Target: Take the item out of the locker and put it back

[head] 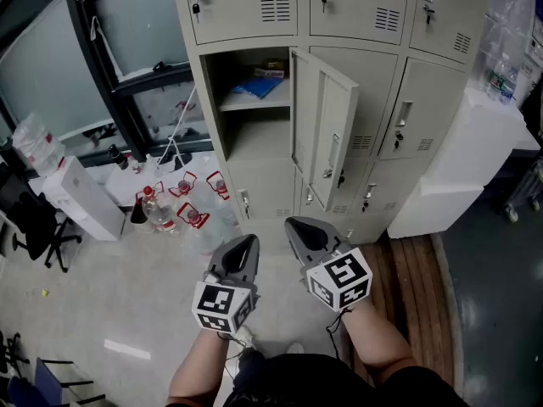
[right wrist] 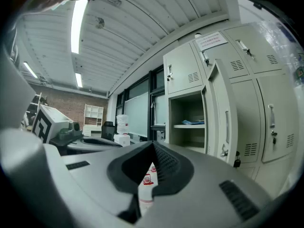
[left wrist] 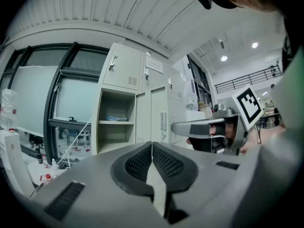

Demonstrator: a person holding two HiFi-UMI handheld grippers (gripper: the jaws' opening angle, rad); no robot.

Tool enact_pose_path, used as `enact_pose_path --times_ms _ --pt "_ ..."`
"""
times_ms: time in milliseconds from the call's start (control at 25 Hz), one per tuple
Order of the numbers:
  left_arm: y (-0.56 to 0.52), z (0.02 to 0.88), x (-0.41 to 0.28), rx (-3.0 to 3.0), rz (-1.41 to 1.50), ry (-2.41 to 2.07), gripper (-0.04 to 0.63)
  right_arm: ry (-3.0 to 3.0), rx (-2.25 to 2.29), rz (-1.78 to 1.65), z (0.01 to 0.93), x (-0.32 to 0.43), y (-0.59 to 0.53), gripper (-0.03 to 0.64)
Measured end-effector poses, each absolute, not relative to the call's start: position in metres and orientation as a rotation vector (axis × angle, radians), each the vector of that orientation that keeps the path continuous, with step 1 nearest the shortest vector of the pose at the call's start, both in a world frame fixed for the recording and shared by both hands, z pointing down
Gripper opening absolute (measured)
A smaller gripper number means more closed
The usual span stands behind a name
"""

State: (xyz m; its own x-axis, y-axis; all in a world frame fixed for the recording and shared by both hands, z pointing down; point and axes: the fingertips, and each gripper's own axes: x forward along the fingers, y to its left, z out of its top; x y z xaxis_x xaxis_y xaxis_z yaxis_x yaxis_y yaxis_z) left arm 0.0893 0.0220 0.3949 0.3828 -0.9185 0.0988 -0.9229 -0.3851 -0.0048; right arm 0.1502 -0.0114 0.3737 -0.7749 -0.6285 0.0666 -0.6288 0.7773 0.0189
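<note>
Your left gripper (head: 246, 244): held low in front of you, jaws pressed together at the tips, nothing between them.
Your right gripper (head: 299, 225): just beside the left one, jaws likewise closed and empty. Only the left gripper view shows it side-on, with its marker cube.
Bottles (head: 161, 213): clustered on the floor left of the locker. The head view shows the whole cluster. The right gripper view shows only a glimpse through the slot under its closed tips.
Item (head: 257, 87): blue, lying flat on the shelf, well ahead of both grippers and higher than their tips. You touch it with neither.
Locker (head: 254, 138): one compartment stands open. All three views look into it.
Door (head: 327, 125): swung out to the right of the shelf.
</note>
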Motion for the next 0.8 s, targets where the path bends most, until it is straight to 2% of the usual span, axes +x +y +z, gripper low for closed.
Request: enact_pose_path --times_ms 800 --pt "0.009 0.393 0.066 2.580 0.111 -1.683 0.008 -2.879 1.018 0.018 0.377 0.127 -0.019 0.000"
